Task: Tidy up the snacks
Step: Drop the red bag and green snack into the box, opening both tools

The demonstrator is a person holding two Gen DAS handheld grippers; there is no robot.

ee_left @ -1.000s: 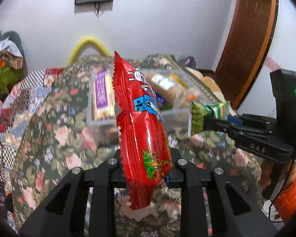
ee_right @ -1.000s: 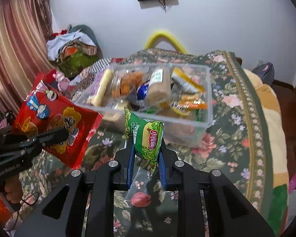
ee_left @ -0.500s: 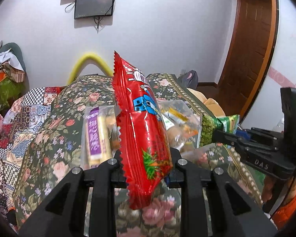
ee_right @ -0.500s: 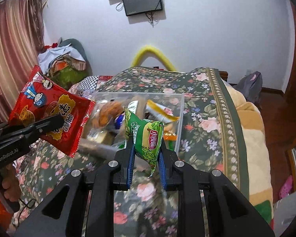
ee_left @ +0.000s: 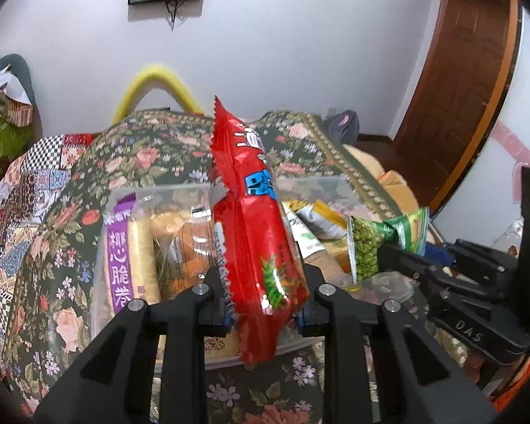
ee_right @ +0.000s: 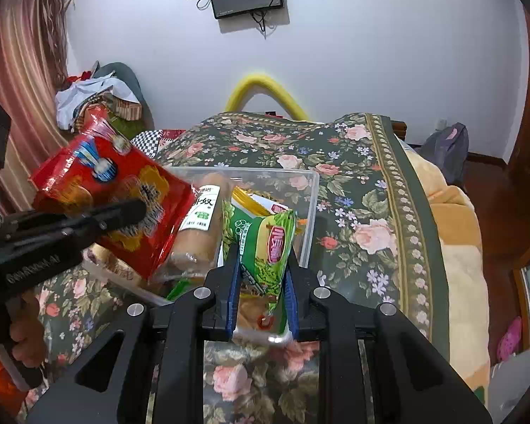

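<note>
My left gripper is shut on a red snack bag, held upright above the near edge of a clear plastic bin full of snacks. The red snack bag also shows in the right wrist view, over the bin's left part. My right gripper is shut on a small green snack packet, held over the bin's near right part. The green packet shows in the left wrist view at the right. A purple-labelled roll lies at the bin's left.
The bin sits on a bed with a dark floral cover. A yellow hoop stands behind the bed. A pile of clothes is at the left, a wooden door at the right, a grey bag on the floor.
Both grippers have moved forward over the bin with their packets. The bin now lies directly under and in front of both; the view dipped downward again.
</note>
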